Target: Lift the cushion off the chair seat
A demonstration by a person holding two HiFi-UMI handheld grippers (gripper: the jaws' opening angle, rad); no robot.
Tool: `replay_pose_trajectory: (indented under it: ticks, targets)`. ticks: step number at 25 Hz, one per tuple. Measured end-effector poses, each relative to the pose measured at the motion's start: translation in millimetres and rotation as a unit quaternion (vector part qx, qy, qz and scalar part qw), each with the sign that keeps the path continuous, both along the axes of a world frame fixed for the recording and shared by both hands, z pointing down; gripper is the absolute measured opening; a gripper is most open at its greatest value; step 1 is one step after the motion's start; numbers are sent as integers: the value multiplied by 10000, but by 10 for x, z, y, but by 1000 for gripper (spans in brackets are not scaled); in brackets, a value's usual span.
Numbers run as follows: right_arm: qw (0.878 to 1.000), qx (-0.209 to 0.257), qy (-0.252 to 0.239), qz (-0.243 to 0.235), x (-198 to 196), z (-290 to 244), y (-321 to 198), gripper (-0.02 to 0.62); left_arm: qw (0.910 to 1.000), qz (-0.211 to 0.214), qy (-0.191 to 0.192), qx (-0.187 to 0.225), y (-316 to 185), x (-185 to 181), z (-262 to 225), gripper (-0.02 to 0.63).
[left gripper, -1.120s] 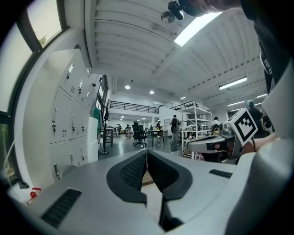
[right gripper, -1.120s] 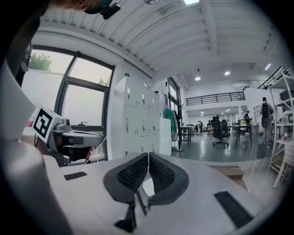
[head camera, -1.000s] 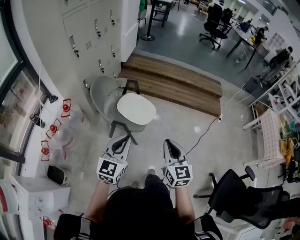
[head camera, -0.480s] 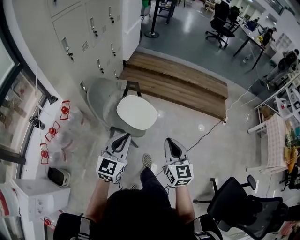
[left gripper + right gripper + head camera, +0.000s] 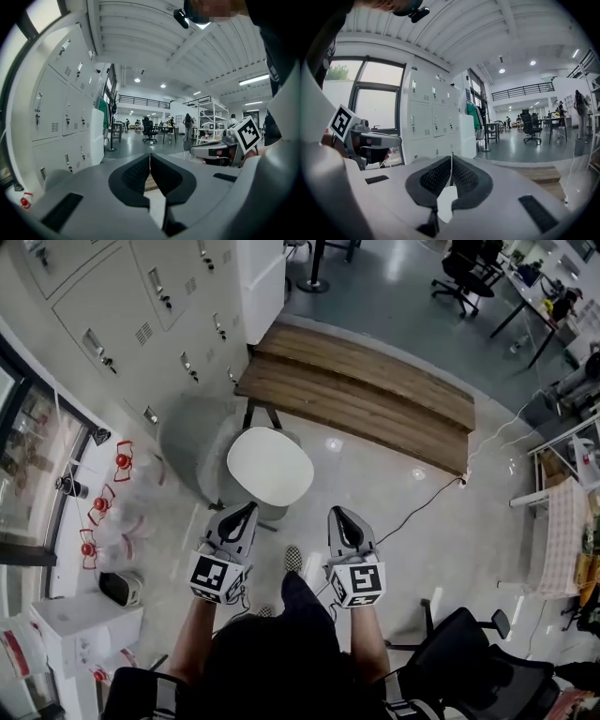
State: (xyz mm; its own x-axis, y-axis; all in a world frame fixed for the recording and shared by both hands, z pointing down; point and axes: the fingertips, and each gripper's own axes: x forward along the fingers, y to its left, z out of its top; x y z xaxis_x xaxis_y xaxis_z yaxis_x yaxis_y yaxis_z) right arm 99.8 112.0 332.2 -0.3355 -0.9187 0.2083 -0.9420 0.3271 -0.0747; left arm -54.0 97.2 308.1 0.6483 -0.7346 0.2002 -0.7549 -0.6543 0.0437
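Note:
A white oval cushion (image 5: 270, 465) lies on the seat of a grey shell chair (image 5: 187, 442) with dark legs, seen in the head view just ahead of both grippers. My left gripper (image 5: 246, 510) points at the cushion's near edge and stops short of it, its jaws shut and empty. My right gripper (image 5: 338, 515) is level with it, off to the cushion's right over the floor, also shut on nothing. In the left gripper view the black pads (image 5: 139, 173) meet at the tips. The right gripper view shows the same: pads (image 5: 464, 178) together.
A low wooden platform (image 5: 366, 399) runs behind the chair, and grey lockers (image 5: 141, 306) stand to the far left. A black office chair (image 5: 459, 652) stands at the near right, with a cable (image 5: 422, 498) across the floor. A white box (image 5: 84, 629) and red fittings (image 5: 103, 507) line the left wall.
The person has stepped forward with both grippers. The chair and cushion now sit closer to the gripper tips. Both grippers stayed shut.

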Motion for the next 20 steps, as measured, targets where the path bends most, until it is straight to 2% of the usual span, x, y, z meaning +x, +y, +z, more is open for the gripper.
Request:
replay_pose_trajectory:
  ticks: [12, 20]
  targets:
    - [9987, -455, -60, -208, 475, 451, -938, 31, 9991, -93, -158, -370, -955, 474, 477, 20]
    - [9967, -774, -59, -251, 355, 929, -1319, 31, 9986, -57, -112, -505, -1371, 425, 914, 20]
